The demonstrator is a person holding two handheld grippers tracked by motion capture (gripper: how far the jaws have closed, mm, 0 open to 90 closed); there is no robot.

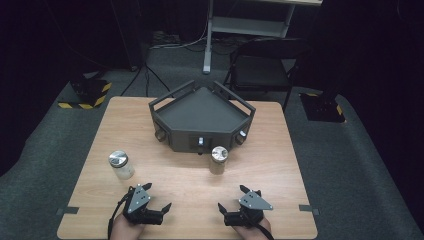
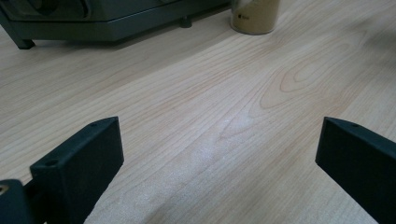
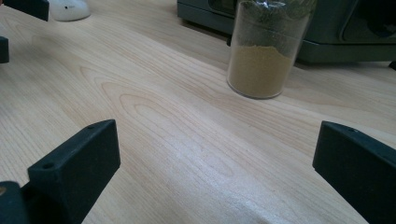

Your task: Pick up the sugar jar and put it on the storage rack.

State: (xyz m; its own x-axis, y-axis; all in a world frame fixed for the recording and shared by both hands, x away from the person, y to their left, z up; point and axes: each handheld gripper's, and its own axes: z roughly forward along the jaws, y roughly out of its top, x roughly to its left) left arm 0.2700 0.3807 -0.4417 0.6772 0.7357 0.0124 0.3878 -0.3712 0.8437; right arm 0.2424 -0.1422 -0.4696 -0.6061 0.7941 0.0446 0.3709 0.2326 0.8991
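Two metal-lidded jars stand on the wooden table [image 1: 280,170]: one with white contents [image 1: 121,165] at the left, one with tan powder [image 1: 218,160] just in front of a dark grey angular tray [image 1: 202,117]. My left gripper [image 1: 157,196] rests near the front edge, open and holding nothing, and points toward the middle. My right gripper [image 1: 231,197] mirrors it, also open and holding nothing. The left gripper view has bare wood between its jaws [image 2: 219,154], with the tan jar [image 2: 256,16] far ahead. In the right gripper view [image 3: 217,158], the tan jar [image 3: 266,56] stands ahead, well beyond the jaws.
The tray's front wall [image 3: 336,42] rises behind the tan jar, and the white jar [image 3: 70,9] sits at the upper left. Beyond the table are a black folding chair [image 1: 265,65], a metal stand [image 1: 207,45] and yellow-black striped bases [image 1: 87,95] on the carpet.
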